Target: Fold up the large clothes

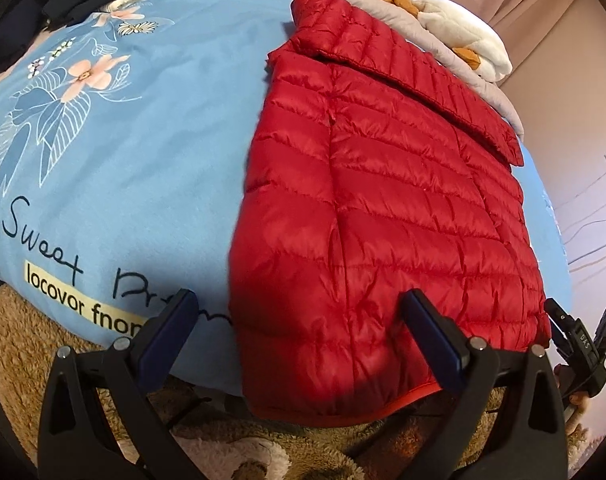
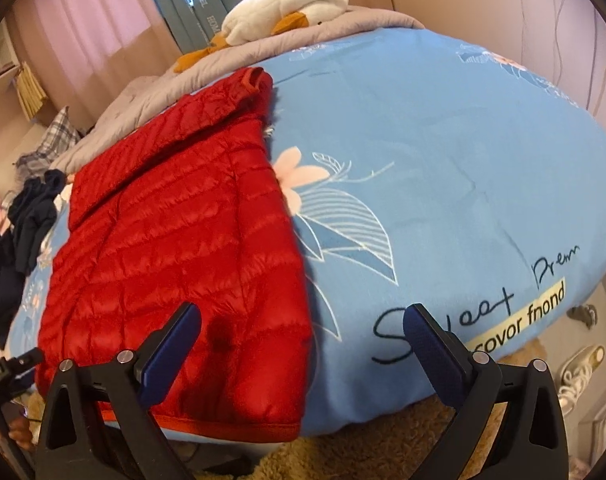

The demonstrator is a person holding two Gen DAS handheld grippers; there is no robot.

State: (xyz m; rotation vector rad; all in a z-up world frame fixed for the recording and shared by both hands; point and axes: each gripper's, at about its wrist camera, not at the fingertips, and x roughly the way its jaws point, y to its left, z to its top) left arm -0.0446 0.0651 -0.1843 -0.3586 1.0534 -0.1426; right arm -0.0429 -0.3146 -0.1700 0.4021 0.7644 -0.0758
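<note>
Both jaws of the left gripper (image 1: 299, 330) stand spread wide with nothing between them, poised over the near hem of a red puffer jacket (image 1: 383, 208). That jacket lies flat on a blue bedspread (image 1: 143, 152), its sleeve folded across the top, its hem at the bed's near edge above a brown rug (image 1: 31, 344). A white plush duck (image 1: 463, 36) sits beyond the collar.

From the right wrist, the right gripper (image 2: 303, 344) is likewise spread and empty, hanging over the jacket (image 2: 175, 240) corner and the bedspread (image 2: 443, 140). Dark clothes (image 2: 27, 212) lie heaped at the far left, and the duck (image 2: 287, 4) rests on a grey quilt (image 2: 143, 92).
</note>
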